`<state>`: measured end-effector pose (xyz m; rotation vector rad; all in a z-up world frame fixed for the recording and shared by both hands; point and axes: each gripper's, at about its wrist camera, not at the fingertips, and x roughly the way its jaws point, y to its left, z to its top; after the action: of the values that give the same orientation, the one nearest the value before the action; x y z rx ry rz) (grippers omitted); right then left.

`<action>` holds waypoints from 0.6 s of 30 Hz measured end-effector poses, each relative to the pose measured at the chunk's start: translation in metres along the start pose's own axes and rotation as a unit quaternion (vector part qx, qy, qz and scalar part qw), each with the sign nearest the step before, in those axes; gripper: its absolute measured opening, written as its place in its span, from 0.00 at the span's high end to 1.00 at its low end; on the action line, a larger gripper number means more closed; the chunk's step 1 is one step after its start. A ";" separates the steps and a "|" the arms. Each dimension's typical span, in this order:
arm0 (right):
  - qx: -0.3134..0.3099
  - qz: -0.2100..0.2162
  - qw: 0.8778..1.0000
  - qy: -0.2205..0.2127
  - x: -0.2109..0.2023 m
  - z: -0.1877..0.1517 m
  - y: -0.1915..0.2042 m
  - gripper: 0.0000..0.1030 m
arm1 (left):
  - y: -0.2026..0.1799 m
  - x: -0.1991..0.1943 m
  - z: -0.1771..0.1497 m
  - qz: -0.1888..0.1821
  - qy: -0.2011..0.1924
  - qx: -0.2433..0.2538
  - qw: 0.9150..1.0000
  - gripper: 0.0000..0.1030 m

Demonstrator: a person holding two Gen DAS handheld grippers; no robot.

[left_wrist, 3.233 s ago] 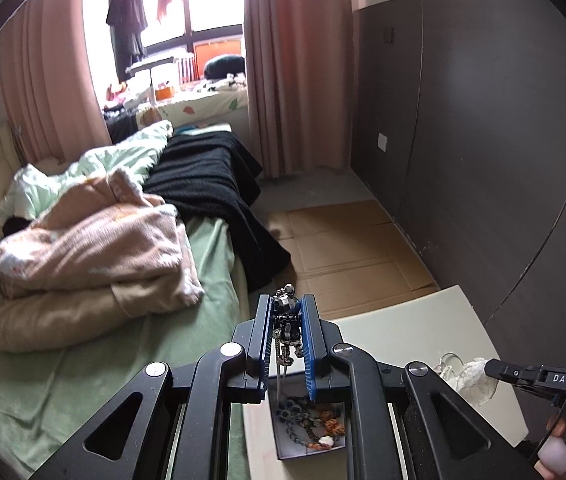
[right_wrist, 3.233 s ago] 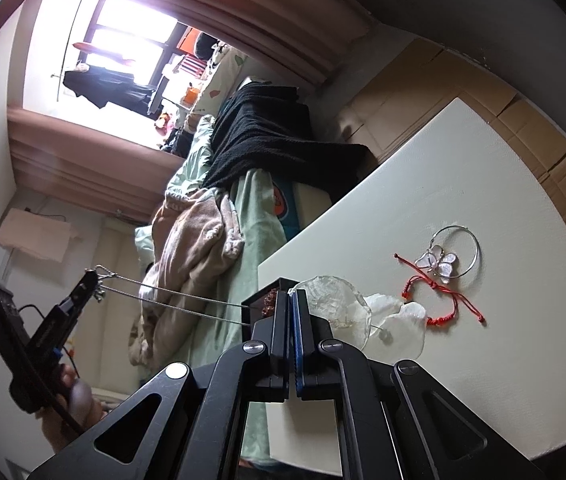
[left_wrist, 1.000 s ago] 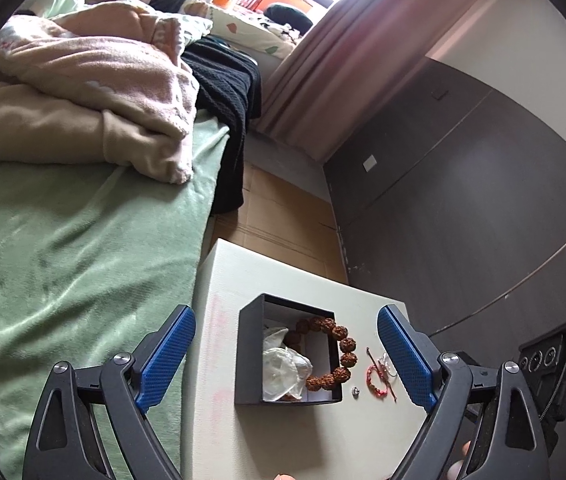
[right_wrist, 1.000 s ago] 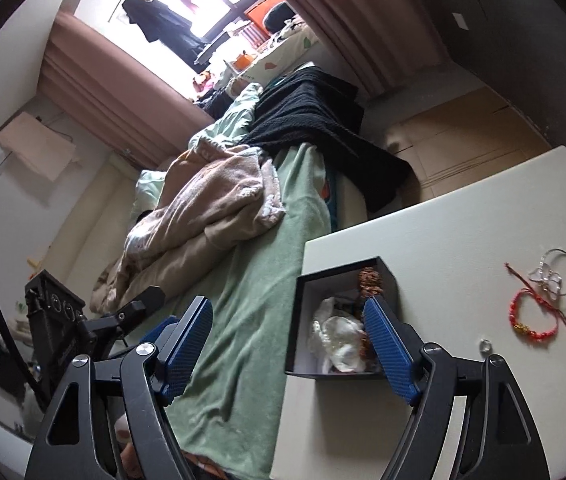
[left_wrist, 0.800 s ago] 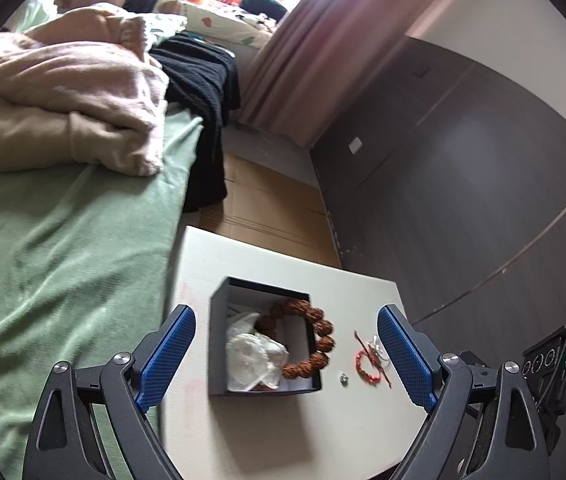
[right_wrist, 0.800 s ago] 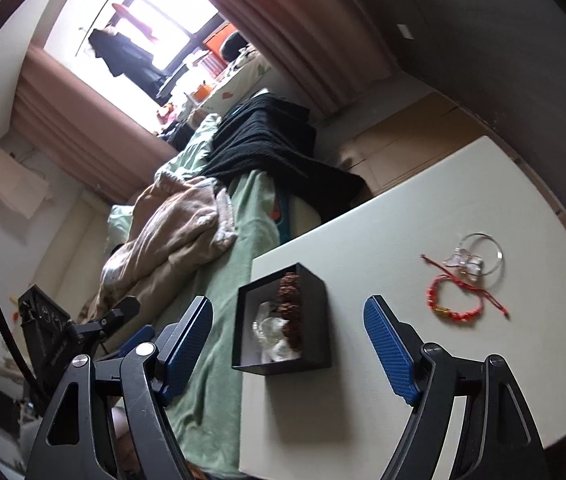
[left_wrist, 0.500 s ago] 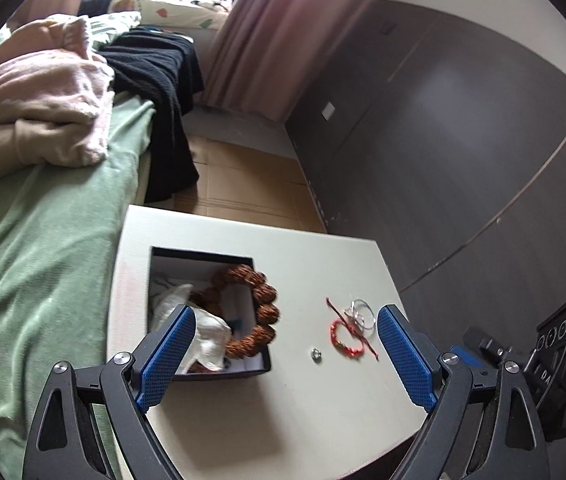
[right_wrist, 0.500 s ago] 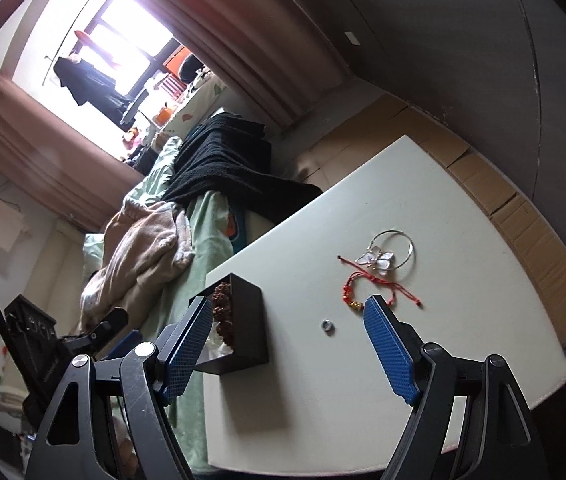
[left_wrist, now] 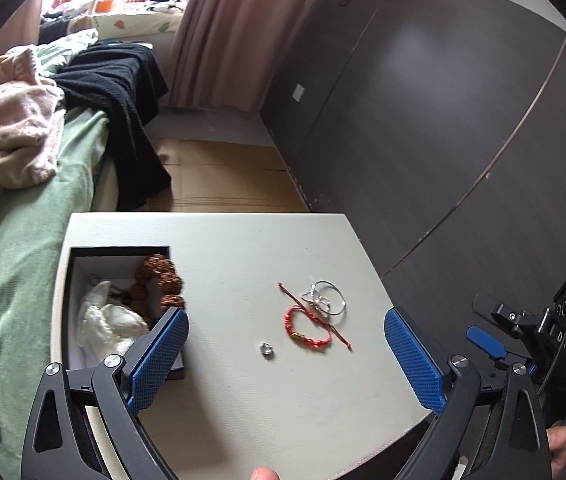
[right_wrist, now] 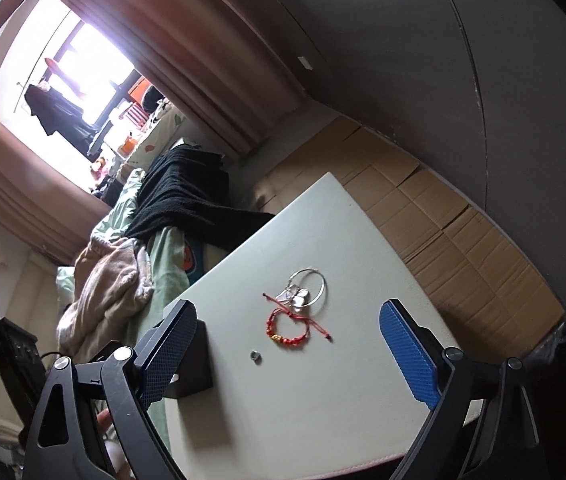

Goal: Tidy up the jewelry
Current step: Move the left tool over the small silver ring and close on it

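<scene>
A black box (left_wrist: 67,280) at the left of the pale table (left_wrist: 243,400) holds a brown bead bracelet (left_wrist: 161,276) and a clear plastic bag (left_wrist: 103,324). On the bare tabletop lie a red bead bracelet (left_wrist: 309,328), a silver bangle with a charm (left_wrist: 325,300) and a small silver ring (left_wrist: 267,349). My left gripper (left_wrist: 285,354) hovers over these, its jaws opening wide with nothing pressed between them. My right gripper (right_wrist: 287,354) hangs above the same red bracelet (right_wrist: 289,326), bangle (right_wrist: 307,288) and ring (right_wrist: 255,356), jaws also opening, empty. The box (right_wrist: 193,364) sits by its left finger.
A bed with green sheet (left_wrist: 11,248), pink blanket (left_wrist: 7,136) and black knit throw (left_wrist: 123,92) runs along the table's left side. Flattened cardboard (left_wrist: 219,176) covers the floor beyond. A dark panelled wall (left_wrist: 443,120) stands to the right.
Both grippers have swung rightward from over the box to over the loose jewelry on the tabletop, and their jaws have spread a little wider. The jewelry has not moved.
</scene>
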<state>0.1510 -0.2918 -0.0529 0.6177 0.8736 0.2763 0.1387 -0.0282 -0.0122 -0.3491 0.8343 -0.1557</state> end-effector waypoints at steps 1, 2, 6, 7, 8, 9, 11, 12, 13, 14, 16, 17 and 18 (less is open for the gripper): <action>0.004 -0.003 1.000 -0.001 -0.001 0.001 -0.004 0.09 | -0.004 0.003 -0.001 -0.001 0.003 0.003 1.000 0.04; 0.009 -0.006 1.000 -0.001 -0.002 0.003 -0.009 0.09 | -0.007 0.006 -0.002 -0.003 0.006 0.006 1.000 0.04; 0.021 -0.010 1.000 -0.002 -0.006 0.010 -0.023 0.09 | -0.016 0.021 -0.006 0.006 0.023 0.012 1.000 0.04; 0.023 -0.011 1.000 -0.001 -0.007 0.011 -0.026 0.09 | -0.016 0.025 -0.007 0.013 0.027 0.014 0.999 0.04; 0.028 -0.011 1.000 -0.001 -0.008 0.013 -0.030 0.09 | -0.018 0.029 -0.008 0.017 0.033 0.016 0.999 0.04; 0.033 -0.011 0.999 -0.001 -0.007 0.014 -0.033 0.09 | -0.018 0.034 -0.010 0.015 0.039 0.018 0.999 0.05; 0.046 -0.017 0.999 0.005 -0.006 0.015 -0.040 0.09 | -0.021 0.044 -0.014 0.013 0.051 0.022 0.998 0.14; 0.054 -0.021 0.998 0.012 -0.003 0.016 -0.044 0.09 | -0.022 0.049 -0.016 0.016 0.057 0.026 0.998 0.17; 0.061 -0.020 0.998 0.016 -0.001 0.017 -0.047 0.09 | -0.023 0.055 -0.018 0.021 0.063 0.032 0.997 0.22; 0.067 -0.018 0.997 0.020 0.000 0.017 -0.050 0.09 | -0.024 0.060 -0.019 0.024 0.067 0.036 0.997 0.29; 0.074 -0.020 0.997 0.025 0.002 0.018 -0.054 0.09 | -0.024 0.071 -0.021 0.027 0.080 0.040 0.996 0.38; 0.074 -0.025 0.997 0.026 0.003 0.019 -0.055 0.09 | -0.024 0.075 -0.022 0.025 0.086 0.039 0.995 0.42; 0.072 -0.028 0.997 0.027 0.004 0.019 -0.055 0.09 | -0.024 0.080 -0.023 0.024 0.092 0.040 0.995 0.43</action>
<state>0.1675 -0.3407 -0.0794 0.7215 0.9675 0.1812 0.1748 -0.0773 -0.0734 -0.2412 1.0147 -0.1788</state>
